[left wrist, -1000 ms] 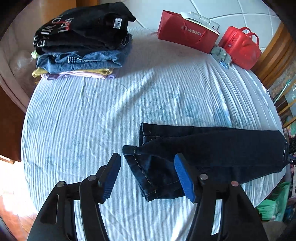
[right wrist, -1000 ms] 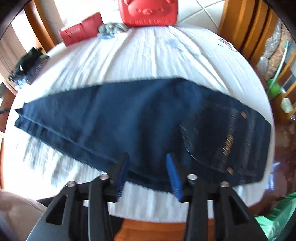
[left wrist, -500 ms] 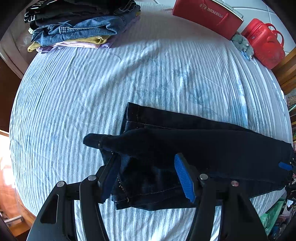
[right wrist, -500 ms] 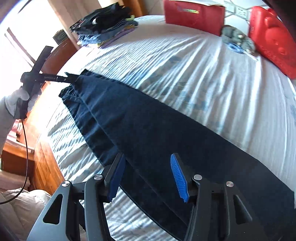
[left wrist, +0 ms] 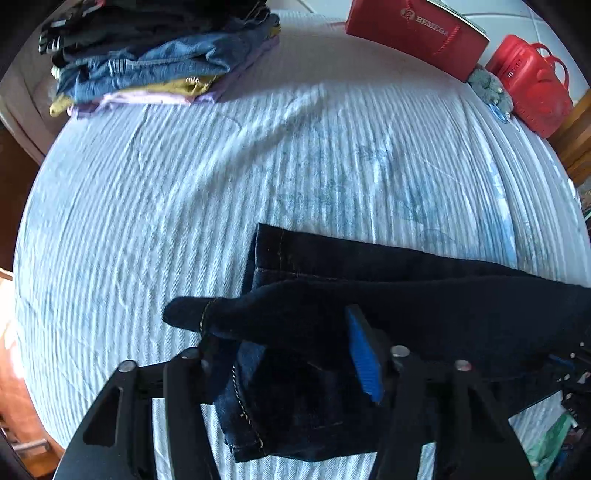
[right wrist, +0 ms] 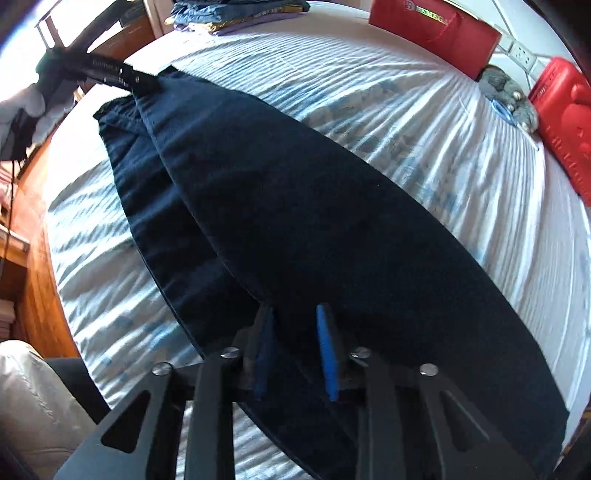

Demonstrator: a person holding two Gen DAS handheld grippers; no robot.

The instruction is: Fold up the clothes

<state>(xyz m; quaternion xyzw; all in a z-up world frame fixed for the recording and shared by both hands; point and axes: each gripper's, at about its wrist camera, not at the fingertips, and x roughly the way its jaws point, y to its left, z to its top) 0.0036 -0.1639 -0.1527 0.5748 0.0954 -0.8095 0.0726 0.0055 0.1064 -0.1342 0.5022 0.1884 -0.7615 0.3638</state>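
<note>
Dark navy jeans [left wrist: 424,295] lie lengthwise on the light blue striped sheet [left wrist: 221,203]. My left gripper [left wrist: 291,354] is at the leg hems; the upper leg's hem drapes over its left finger and is raised off the lower leg. Its jaws stand wide, with cloth between them. In the right wrist view the jeans [right wrist: 295,206] stretch away toward the left gripper [right wrist: 140,83] at the far end. My right gripper [right wrist: 295,354] straddles the raised leg's near edge with its blue pads [right wrist: 327,350] a little apart.
A stack of folded clothes [left wrist: 155,59] sits at the far left corner. A red bag [left wrist: 417,33], a grey soft toy [left wrist: 487,86] and a red case [left wrist: 532,85] line the far right edge. Wooden floor and furniture lie beyond the left edge.
The left gripper moved onto the hems and lifted the upper leg. The right gripper swung along the jeans, moved onto the leg's edge, and its jaws narrowed.
</note>
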